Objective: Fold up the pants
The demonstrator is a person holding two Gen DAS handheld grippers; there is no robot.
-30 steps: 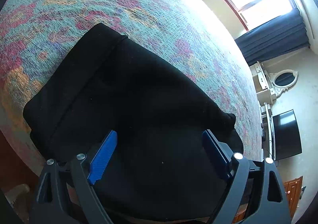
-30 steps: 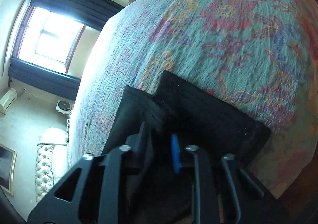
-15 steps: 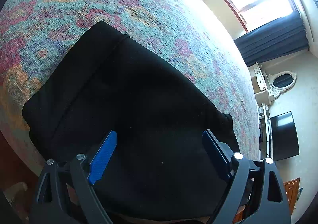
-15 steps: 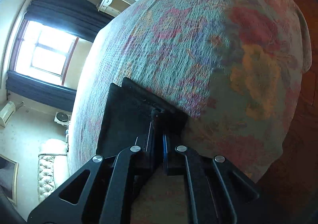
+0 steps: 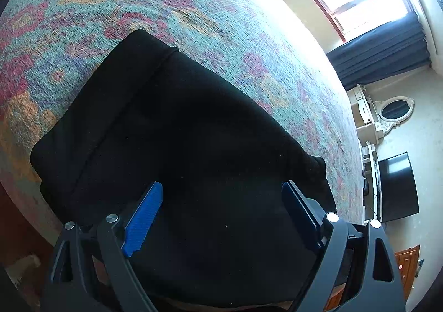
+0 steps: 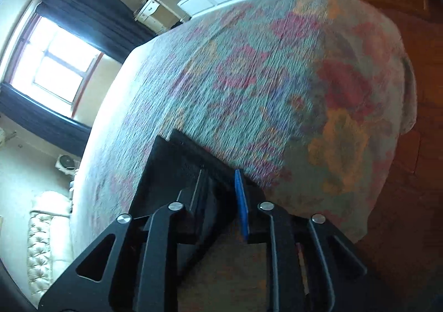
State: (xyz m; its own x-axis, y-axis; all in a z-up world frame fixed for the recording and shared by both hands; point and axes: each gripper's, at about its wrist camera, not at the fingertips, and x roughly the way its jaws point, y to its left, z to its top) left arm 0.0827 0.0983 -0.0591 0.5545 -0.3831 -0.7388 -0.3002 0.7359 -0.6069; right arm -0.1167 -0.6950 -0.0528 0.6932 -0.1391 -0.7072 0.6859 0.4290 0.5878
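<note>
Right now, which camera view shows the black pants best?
The left wrist view. There the pants fill the middle of the picture, folded on the bedspread, with their edges visible. The right wrist view shows only a blurred corner of them, partly hidden behind the right gripper.

Left tongs (image 5: 221,201): I hold them spread wide. Right tongs (image 6: 218,192): narrowly parted, blue pads (image 6: 241,201) nearly together.

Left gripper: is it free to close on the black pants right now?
Probably yes. The left gripper is open above the folded pants on the bedspread, with nothing between the blue pads and the fabric.
</note>
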